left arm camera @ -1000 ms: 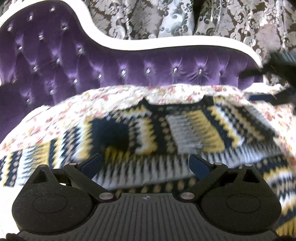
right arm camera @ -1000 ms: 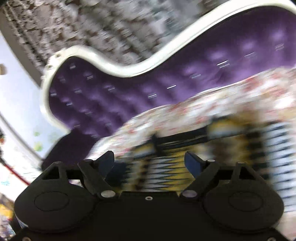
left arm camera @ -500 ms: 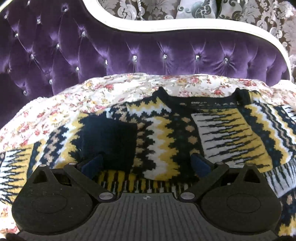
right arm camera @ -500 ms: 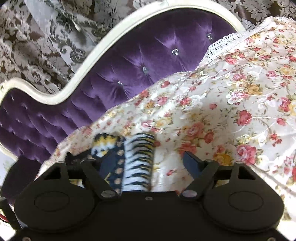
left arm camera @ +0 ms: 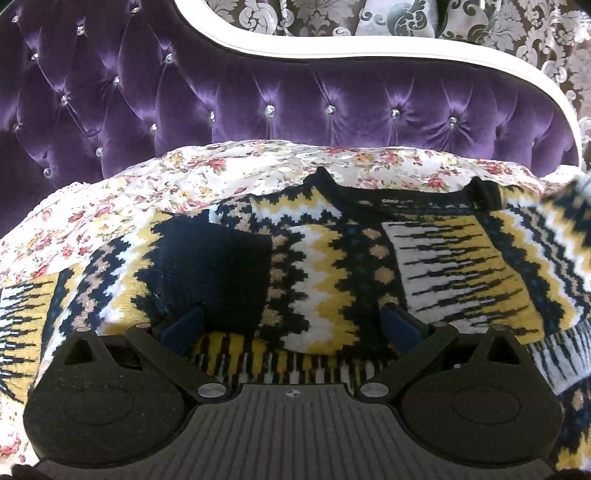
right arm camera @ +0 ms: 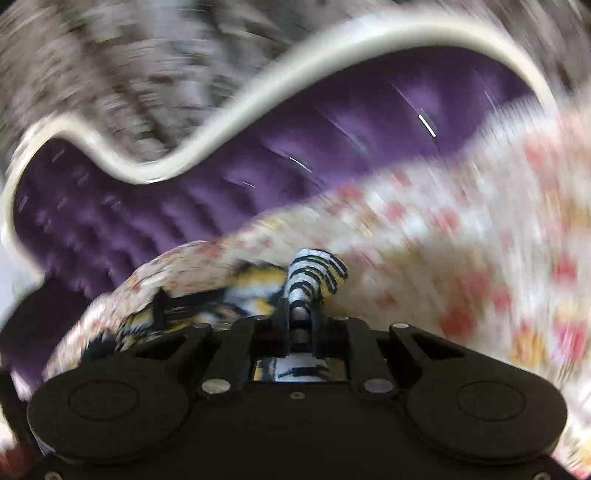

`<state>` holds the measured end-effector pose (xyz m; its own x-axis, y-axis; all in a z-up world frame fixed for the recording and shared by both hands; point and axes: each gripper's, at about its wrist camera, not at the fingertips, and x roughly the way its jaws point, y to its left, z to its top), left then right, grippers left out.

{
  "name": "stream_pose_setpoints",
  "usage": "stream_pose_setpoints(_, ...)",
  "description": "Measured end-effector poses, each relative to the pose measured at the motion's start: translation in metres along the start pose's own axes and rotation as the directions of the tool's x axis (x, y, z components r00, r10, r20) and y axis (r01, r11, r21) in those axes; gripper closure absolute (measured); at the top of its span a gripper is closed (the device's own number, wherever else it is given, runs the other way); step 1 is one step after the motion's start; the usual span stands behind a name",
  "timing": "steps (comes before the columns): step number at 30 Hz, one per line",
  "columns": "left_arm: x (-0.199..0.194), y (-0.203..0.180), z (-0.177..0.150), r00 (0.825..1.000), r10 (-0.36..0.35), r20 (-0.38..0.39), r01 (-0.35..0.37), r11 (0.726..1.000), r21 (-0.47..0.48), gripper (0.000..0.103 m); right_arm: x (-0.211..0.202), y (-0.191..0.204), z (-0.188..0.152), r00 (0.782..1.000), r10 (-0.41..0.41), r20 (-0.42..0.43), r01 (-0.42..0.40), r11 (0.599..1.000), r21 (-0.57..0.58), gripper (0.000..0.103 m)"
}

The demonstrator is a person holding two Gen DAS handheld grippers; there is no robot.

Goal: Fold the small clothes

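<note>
A small knit sweater [left arm camera: 325,266] in navy, yellow and white zigzag lies spread on a floral cover, collar toward the sofa back. My left gripper [left arm camera: 291,325] is open, fingers wide apart, low over the sweater's lower body, holding nothing. My right gripper [right arm camera: 300,314] is shut on a bunched sleeve end of the sweater [right arm camera: 314,269], lifted off the cover; that view is blurred by motion.
The floral cover [left arm camera: 258,166] drapes the seat of a purple tufted sofa [left arm camera: 258,92] with a white curved frame [left arm camera: 369,55]. Patterned grey curtains [left arm camera: 406,18] hang behind. The sofa back rises close behind the sweater.
My right gripper has closed on the sleeve end that lay between its open fingers and is swinging with it. My left gripper stayed open and moved slightly closer over the sweater.
</note>
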<state>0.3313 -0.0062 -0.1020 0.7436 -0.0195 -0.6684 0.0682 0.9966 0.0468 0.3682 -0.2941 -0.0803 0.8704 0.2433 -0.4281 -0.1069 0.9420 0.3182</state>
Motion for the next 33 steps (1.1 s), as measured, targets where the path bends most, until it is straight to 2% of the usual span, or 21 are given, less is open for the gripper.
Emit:
stream_pose_setpoints(2,0.000,0.000,0.000,1.000,0.001,0.000,-0.001,1.000,0.000,0.000,-0.005,0.007,0.003,0.998,-0.062,0.004,0.062,0.997,-0.046,0.084)
stream_pose_setpoints(3,0.000,0.000,0.000,1.000,0.002,0.000,-0.002,1.000,0.000,0.000,-0.001,0.003,0.003,0.994,-0.108,-0.023,0.107,0.993,-0.042,0.084)
stream_pose_setpoints(6,0.000,0.001,0.000,1.000,0.002,0.000,-0.002,1.000,-0.001,0.000,0.019,-0.024,-0.005,0.963,-0.236,-0.129,0.240,0.970,0.020,0.084)
stream_pose_setpoints(7,0.000,0.000,0.000,1.000,0.003,-0.001,-0.003,1.000,0.000,0.000,0.022,-0.030,-0.008,0.954,-0.262,-0.143,0.268,0.963,0.021,0.078)
stream_pose_setpoints(9,0.001,0.000,0.000,1.000,0.004,-0.002,-0.004,1.000,0.000,0.000,0.014,-0.036,-0.012,0.953,-0.277,-0.126,0.284,0.958,0.042,0.077)
stream_pose_setpoints(10,0.000,0.000,0.000,1.000,0.005,-0.001,-0.005,1.000,0.000,0.000,0.008,-0.036,-0.013,0.954,-0.276,-0.114,0.283,0.957,0.057,0.070)
stream_pose_setpoints(11,0.000,0.000,0.000,1.000,0.005,0.000,-0.005,1.000,0.000,0.000,0.001,-0.036,-0.013,0.959,-0.266,-0.103,0.273,0.960,0.068,0.057)
stream_pose_setpoints(13,0.000,-0.001,0.001,1.000,0.010,0.001,-0.010,1.000,0.001,0.000,-0.015,-0.028,-0.012,0.964,-0.255,-0.074,0.261,0.962,0.075,0.025)
stream_pose_setpoints(15,-0.001,-0.001,0.002,1.000,0.009,0.002,-0.009,1.000,-0.003,0.000,-0.032,-0.017,-0.011,0.969,-0.241,-0.053,0.244,0.967,0.069,0.021)
stream_pose_setpoints(17,-0.003,0.000,0.002,1.000,0.002,-0.001,-0.002,1.000,-0.013,0.000,-0.041,-0.005,-0.009,0.976,-0.209,-0.056,0.213,0.974,0.079,0.011)
stream_pose_setpoints(18,-0.005,0.000,0.002,1.000,-0.003,-0.005,0.003,1.000,-0.019,0.000,-0.047,0.000,-0.009,0.980,-0.192,-0.057,0.196,0.976,0.091,0.002)
stream_pose_setpoints(22,-0.019,0.005,-0.004,0.998,-0.060,-0.028,0.058,0.997,-0.057,0.001,-0.070,0.024,-0.014,0.992,-0.116,-0.053,0.122,0.985,0.124,0.000)
stream_pose_setpoints(27,-0.045,0.004,-0.022,0.993,-0.094,-0.068,0.095,0.995,0.013,0.001,-0.081,0.061,-0.031,0.987,-0.127,-0.094,0.136,0.986,0.099,0.000)
stream_pose_setpoints(33,-0.086,0.031,-0.042,0.987,-0.146,-0.066,0.142,0.988,-0.064,0.001,-0.082,0.101,-0.065,0.985,-0.117,-0.129,0.121,0.992,0.026,0.000)
